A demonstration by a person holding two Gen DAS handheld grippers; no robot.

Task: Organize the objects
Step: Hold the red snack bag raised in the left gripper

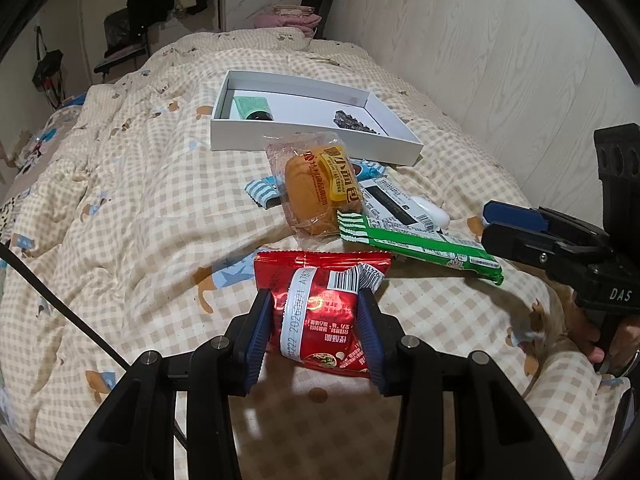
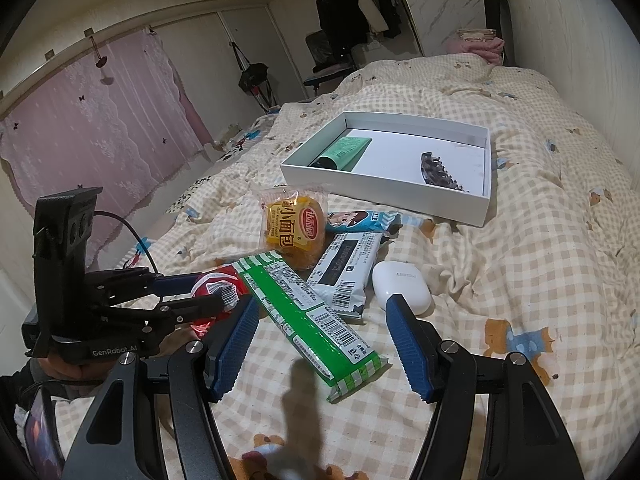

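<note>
- Jaws of the left gripper [image 1: 316, 332] are clenching a red snack packet [image 1: 320, 308] by its two sides, holding it over the checked bedspread [image 1: 132, 208].
- Jaws of the right gripper [image 2: 324, 344] are standing apart and gripping nothing, with the near end of a long green wrapper [image 2: 312, 320] lying on the bed between them; whether the pads are touching it cannot be told.
- White earbud case [image 2: 401, 286] is sitting just beyond the right gripper's right-hand finger [image 2: 408, 348].
- White-and-black packet [image 2: 346, 268] is lying between the green wrapper and the earbud case.
- Bread roll in a clear, yellow-labelled bag [image 2: 294, 228] is resting beyond the green wrapper, partly over a blue-and-white striped packet [image 2: 360, 218].
- White shallow box [image 2: 384, 184] is sitting farther up the bed, holding a green tube [image 2: 346, 152] at its left and a dark hair claw [image 2: 438, 174] at its right.
</note>
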